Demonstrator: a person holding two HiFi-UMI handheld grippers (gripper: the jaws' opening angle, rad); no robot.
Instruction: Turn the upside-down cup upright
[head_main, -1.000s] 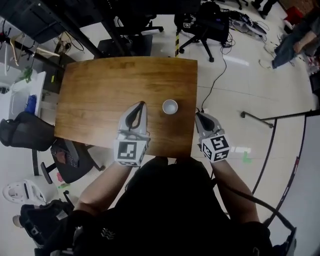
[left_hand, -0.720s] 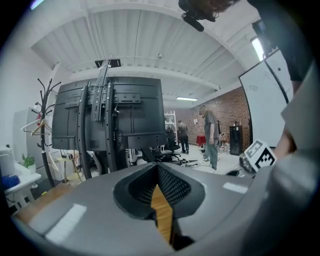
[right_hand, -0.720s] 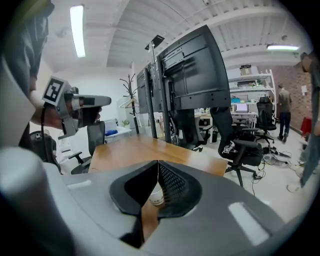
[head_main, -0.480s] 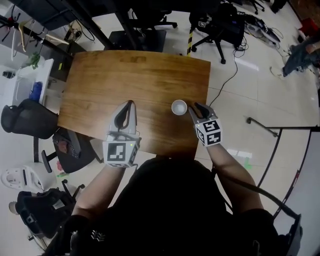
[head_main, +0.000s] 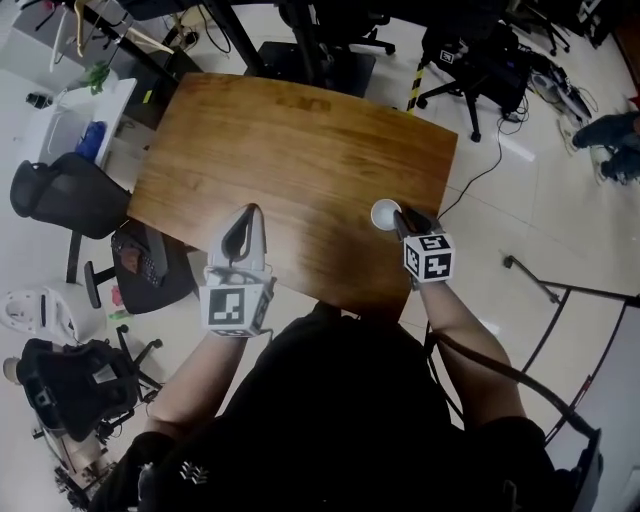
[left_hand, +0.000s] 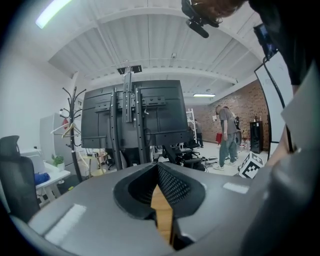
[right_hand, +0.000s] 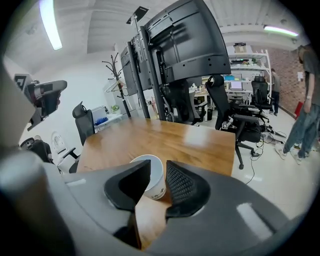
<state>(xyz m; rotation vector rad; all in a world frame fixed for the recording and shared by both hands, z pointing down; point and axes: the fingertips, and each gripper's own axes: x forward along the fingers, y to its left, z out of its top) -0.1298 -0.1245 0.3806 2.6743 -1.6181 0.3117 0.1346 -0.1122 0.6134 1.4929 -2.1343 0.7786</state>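
Right gripper (head_main: 400, 215) first: your jaws have just been opening and now stand apart, with the small white paper cup (right_hand: 156, 180) sitting right at their tips. As far as I can see the pads aren't pressing on it, so I'd call that lined up, not gripped. The cup stands on the brown wooden table (head_main: 300, 150) near its right edge, on your side, which is probably why the right hand is the one going for it. Coming in from the side, tilted down, makes sense too, since a hold on the cup's wall lets you roll it over. Your left gripper (head_main: 246, 215) is closed and empty over the near-left part of the table, well apart from the cup, so basically parked out of the way. Hard bits: the near jaw covers one side of the cup, I honestly can't tell whether the top face is the base or the mouth, and the print low on its wall is too small to read.
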